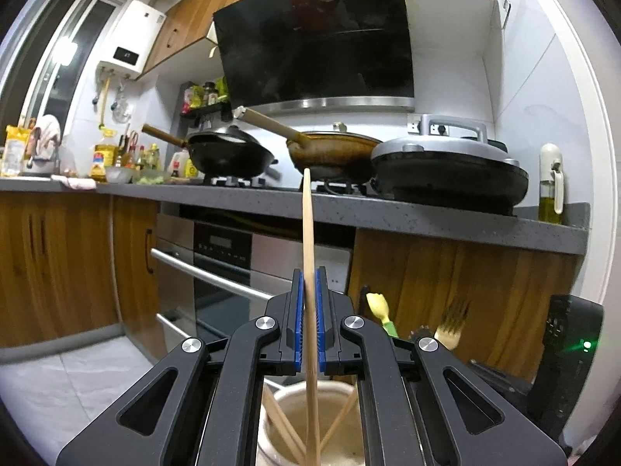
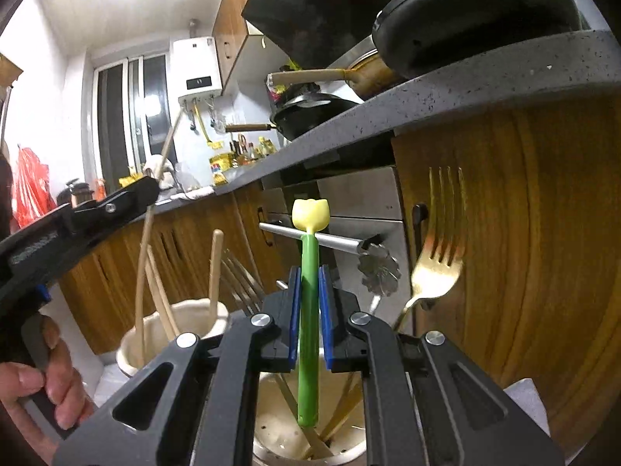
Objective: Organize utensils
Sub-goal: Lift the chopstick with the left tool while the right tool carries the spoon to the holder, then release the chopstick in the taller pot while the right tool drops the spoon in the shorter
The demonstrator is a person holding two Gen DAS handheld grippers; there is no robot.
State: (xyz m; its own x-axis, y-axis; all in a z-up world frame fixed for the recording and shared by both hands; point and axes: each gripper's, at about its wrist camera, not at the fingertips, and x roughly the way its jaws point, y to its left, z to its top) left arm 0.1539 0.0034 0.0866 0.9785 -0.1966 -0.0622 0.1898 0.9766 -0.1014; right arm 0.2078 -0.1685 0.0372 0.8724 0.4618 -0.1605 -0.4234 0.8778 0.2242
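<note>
Bamboo is what my left gripper (image 1: 309, 303) has pinched: a single pale chopstick (image 1: 306, 225) stands nearly upright between the blue pads, its tip reaching up in front of the grey countertop (image 1: 388, 209). Its lower end hangs over the mouth of a cream utensil holder (image 1: 295, 400) just below my fingers, where more chopsticks lean against the inner wall. Beyond the worktop edge, from left to right, sit a black wok (image 1: 229, 155), a brown pan (image 1: 333, 151) with a long wooden handle, and a closed electric griddle (image 1: 446, 171); an oil bottle (image 1: 551, 190) stands at the far right end. Under the counter I see the built-in oven (image 1: 221, 256).

In the right wrist view, a hand (image 2: 50, 380) at the far left grips the left tool's trigger, and the left gripper (image 2: 151, 190) shows from the side with its chopstick (image 2: 149, 233) slanting down toward the cream utensil holder (image 2: 178, 314). Loose chopsticks and a wooden handle (image 2: 215, 272) stand in that holder. My right gripper (image 2: 309, 299) is pressed onto a green-handled utensil (image 2: 309, 310) with a yellow tulip-shaped top, held upright; its lower end hangs over a second, perforated holder (image 2: 271, 442) directly beneath. Just right of my fingers a silver flower-shaped utensil head (image 2: 378, 273) rises from that holder, and further right a gold fork (image 2: 438, 260) stands tines up against the wooden cabinet door (image 2: 524, 233).
</note>
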